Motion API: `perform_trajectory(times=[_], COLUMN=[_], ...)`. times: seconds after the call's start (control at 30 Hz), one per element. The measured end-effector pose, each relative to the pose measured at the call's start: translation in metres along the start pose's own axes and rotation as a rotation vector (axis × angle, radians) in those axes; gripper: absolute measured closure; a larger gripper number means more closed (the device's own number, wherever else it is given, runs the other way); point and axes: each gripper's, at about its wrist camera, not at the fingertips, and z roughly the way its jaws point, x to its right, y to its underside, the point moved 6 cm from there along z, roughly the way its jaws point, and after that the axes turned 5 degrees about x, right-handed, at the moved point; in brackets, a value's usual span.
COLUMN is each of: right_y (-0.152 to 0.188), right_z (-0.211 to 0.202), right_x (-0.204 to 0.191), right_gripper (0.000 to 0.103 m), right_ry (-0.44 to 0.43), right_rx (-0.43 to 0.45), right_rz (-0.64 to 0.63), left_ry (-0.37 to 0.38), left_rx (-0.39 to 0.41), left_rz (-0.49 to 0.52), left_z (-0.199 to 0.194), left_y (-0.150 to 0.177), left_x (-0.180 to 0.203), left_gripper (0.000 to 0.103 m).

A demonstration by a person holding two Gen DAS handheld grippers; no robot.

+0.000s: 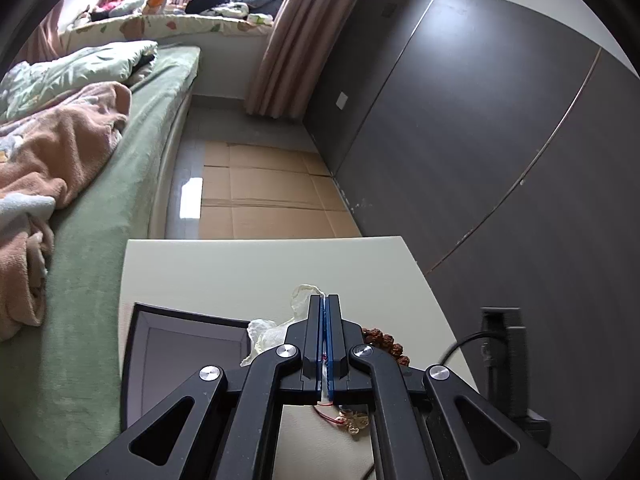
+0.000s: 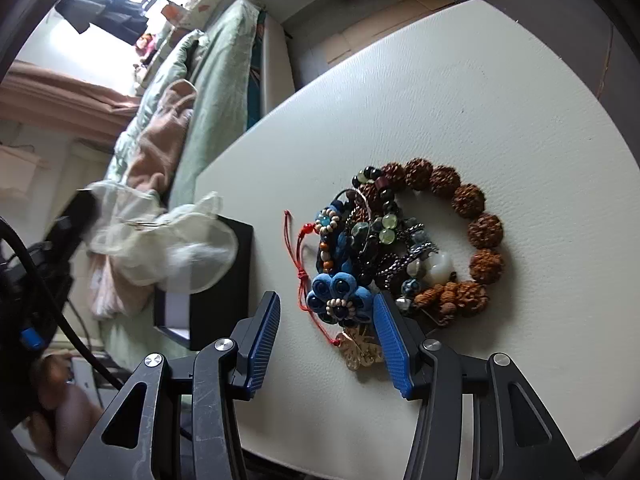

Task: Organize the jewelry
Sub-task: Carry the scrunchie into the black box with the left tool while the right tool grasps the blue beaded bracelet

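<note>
Left jaws: the left gripper (image 1: 325,300) has its blue ribbed pads pressed together with no gap showing; a thin red thread sits pinched low between them, and in the right wrist view the same gripper (image 2: 86,204) carries a sheer pouch.
Right jaws: the right gripper (image 2: 326,308) stands wide, its blue ribbed pads either side of the near end of the jewelry pile; the right-hand pad touches the pile's edge, the left-hand pad stays apart.
Organza pouch (image 2: 160,244): thin, translucent, off-white, crumpled, hanging at the left of the frame above the box.
Jewelry pile (image 2: 404,240): tangled heap at mid-frame on the table.
Rudraksha bracelet (image 2: 476,216): ring of large, knobbly brown seeds, curving round the right side of the pile.
Fabric flower piece (image 2: 340,292): padded blue petals with small white beads, at the pile's near end.
Red cord (image 2: 298,264): thin, knotted, along the left edge of the pile.
Metal leaf charm (image 2: 362,348): pale gold, textured, lowest in the pile.
Black box (image 2: 218,280): square, matte, open, pale lining, left of the pile.
Table (image 2: 460,92): white, pebbled leather-like surface.
</note>
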Motion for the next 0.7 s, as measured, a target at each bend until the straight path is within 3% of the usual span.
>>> perform_trajectory(times=[0.23, 0.27, 0.33, 0.43, 0.7], right_y=[0.001, 0.002, 0.003, 0.004, -0.001], right_z=[0.012, 0.013, 0.015, 0.009, -0.036], right_x=[-0.014, -0.015, -0.015, -0.011, -0.010], right_gripper=[0.053, 0.065, 0.070, 0.084, 0.084], right_ry=[0.106, 0.118, 0.136, 0.107, 0.024], right_rx=[0.015, 0.013, 0.013, 0.011, 0.098], right_rz=[-0.077, -0.090, -0.106, -0.079, -0.073], left_ry=[-0.008, -0.012, -0.017, -0.021, -0.013], left_rx=[0.005, 0.005, 0.006, 0.008, 0.024], left_rz=[-0.009, -0.009, -0.009, -0.010, 0.000], left_z=[-0.007, -0.008, -0.009, -0.010, -0.018], left_y=[0.000, 0.000, 0.000, 0.000, -0.002], left_x=[-0.010, -0.011, -0.014, -0.015, -0.009], left_gripper=[0.103, 0.103, 0.103, 0.103, 0.103])
